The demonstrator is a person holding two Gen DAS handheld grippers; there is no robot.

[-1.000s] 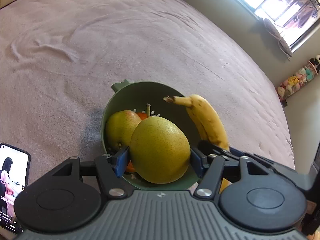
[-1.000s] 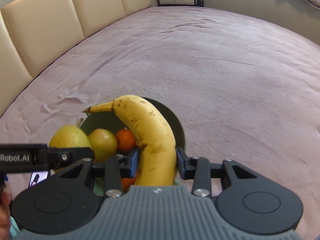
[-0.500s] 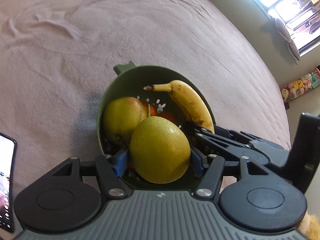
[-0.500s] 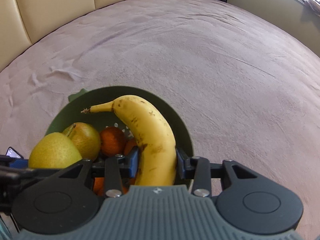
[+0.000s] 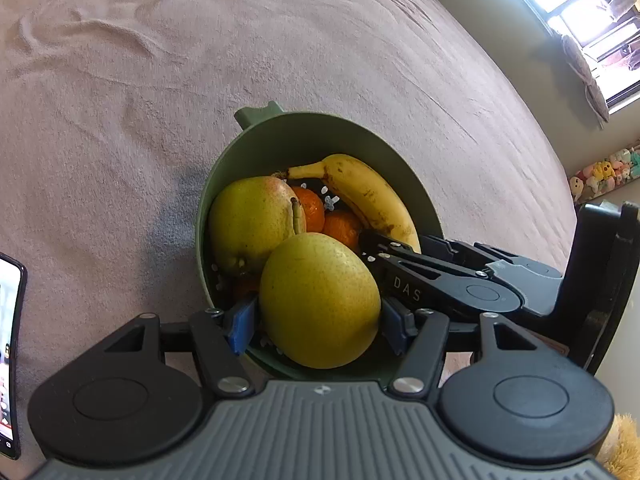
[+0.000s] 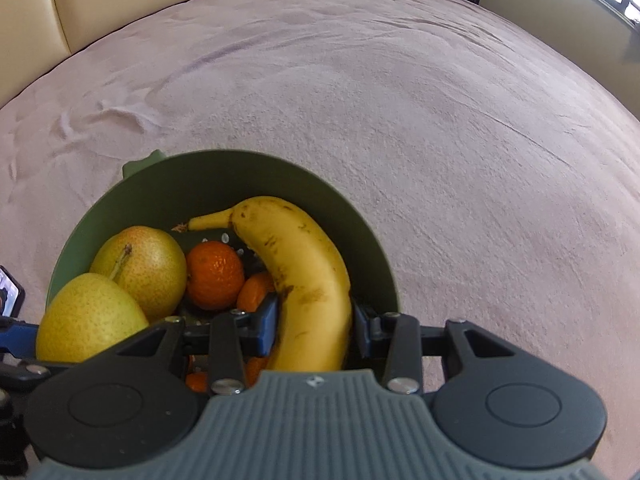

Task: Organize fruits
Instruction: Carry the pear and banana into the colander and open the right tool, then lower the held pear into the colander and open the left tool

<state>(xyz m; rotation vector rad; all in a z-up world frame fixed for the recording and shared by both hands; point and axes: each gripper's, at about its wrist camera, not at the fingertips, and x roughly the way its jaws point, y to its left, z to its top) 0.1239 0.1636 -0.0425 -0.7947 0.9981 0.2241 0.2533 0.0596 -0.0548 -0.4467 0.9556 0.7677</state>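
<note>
Left wrist view: left gripper (image 5: 320,320) clamped on yellow pear (image 5: 320,300) at 6 o'clock rim of green bowl (image 5: 280,136); second pear (image 5: 252,224) at 9, oranges (image 5: 310,208) centre. Right gripper (image 6: 314,328) closed on banana (image 6: 304,280), stem toward 12, over bowl's 3 o'clock side; pink bedspread (image 6: 440,120) beyond

Left gripper (image 5: 320,326): black linkage arms, blue pads (image 5: 240,328), silver screws, grey ribbed body with two black round discs at 7 and 5 o'clock. Right gripper (image 6: 314,322): same build; in the left view, its arm at 3 o'clock carries white "DAS" lettering.
</note>
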